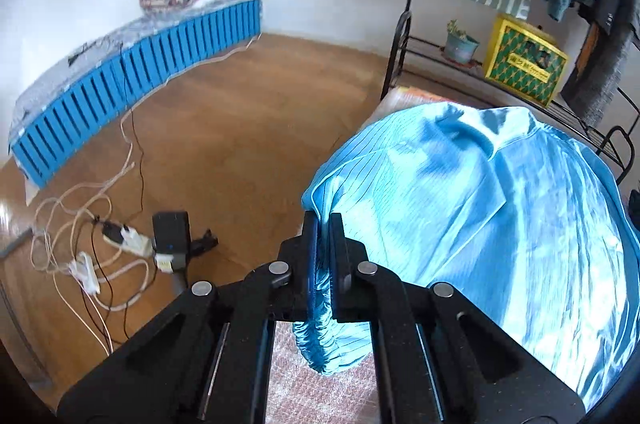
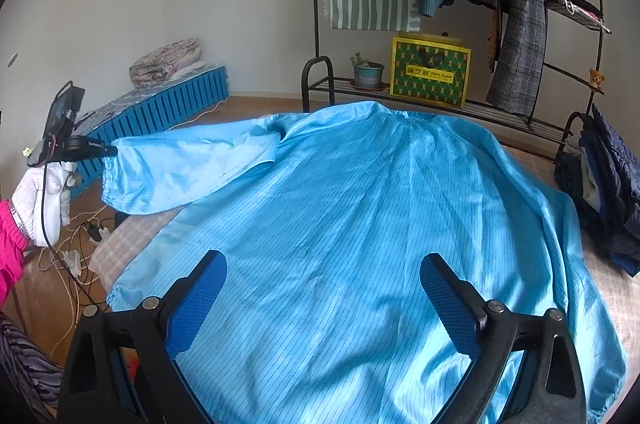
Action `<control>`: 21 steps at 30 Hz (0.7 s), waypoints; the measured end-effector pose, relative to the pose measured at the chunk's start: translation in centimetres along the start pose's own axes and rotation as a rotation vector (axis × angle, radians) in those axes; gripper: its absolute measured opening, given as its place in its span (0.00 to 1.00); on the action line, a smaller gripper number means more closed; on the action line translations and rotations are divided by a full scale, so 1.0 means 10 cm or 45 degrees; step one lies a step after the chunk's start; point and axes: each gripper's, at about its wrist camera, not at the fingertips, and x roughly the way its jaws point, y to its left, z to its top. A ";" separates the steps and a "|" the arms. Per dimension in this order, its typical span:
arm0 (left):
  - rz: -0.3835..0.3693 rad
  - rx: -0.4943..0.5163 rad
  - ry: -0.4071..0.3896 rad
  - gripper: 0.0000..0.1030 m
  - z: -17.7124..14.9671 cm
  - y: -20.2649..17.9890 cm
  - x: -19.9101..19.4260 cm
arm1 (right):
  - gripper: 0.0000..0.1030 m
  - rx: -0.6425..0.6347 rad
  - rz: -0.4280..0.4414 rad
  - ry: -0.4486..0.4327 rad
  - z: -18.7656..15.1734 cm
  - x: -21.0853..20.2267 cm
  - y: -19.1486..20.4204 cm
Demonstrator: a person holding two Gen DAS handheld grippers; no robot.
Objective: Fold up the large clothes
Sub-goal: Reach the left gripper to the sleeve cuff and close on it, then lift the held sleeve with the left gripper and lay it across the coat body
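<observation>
garment: my blue striped coat (image 2: 360, 224) is spread flat on the bed (image 2: 120, 244)
left gripper (image 1: 323, 224): clamped on the sleeve cuff (image 1: 332, 352), raised at 9 o'clock (gloved hand behind)
right gripper (image 2: 322, 300): jaws wide, holding nothing, above the coat's hem

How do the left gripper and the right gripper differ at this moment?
The left gripper is shut on the sleeve cuff of the blue garment; the right gripper is open and holds nothing. The left gripper lifts the sleeve off to the side; the right gripper hovers over the garment's body. Both have black arms and blue pads.
</observation>
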 end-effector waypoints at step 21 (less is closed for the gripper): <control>-0.483 0.978 -0.022 0.02 -1.76 -1.64 -1.18 | 0.76 0.397 0.234 0.276 0.10 0.67 -0.40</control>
